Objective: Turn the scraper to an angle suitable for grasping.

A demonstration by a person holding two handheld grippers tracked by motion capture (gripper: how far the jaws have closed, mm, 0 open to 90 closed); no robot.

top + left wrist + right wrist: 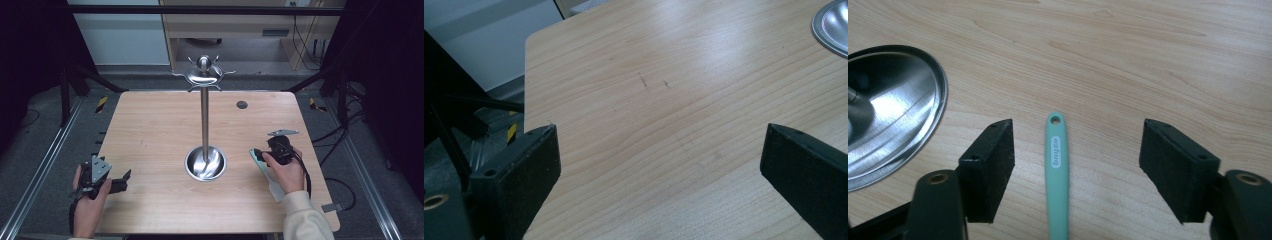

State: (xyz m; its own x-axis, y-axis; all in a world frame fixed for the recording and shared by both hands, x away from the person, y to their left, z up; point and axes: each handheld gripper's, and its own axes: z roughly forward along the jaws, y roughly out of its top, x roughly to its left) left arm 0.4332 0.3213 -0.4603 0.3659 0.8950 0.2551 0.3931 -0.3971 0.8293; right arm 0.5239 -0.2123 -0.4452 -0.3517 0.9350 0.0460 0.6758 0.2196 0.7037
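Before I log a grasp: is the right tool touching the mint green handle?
Apart. In the right gripper view the right tool stands open around the mint green handle, with bare wooden table showing between each jaw and the handle.

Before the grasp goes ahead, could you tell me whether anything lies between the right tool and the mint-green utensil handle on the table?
Nothing visible does. The right tool is open, its jaws apart on either side of the mint-green handle, which lies flat on the bare wooden table. The steel stand's dish base sits off to one side, clear of the handle.
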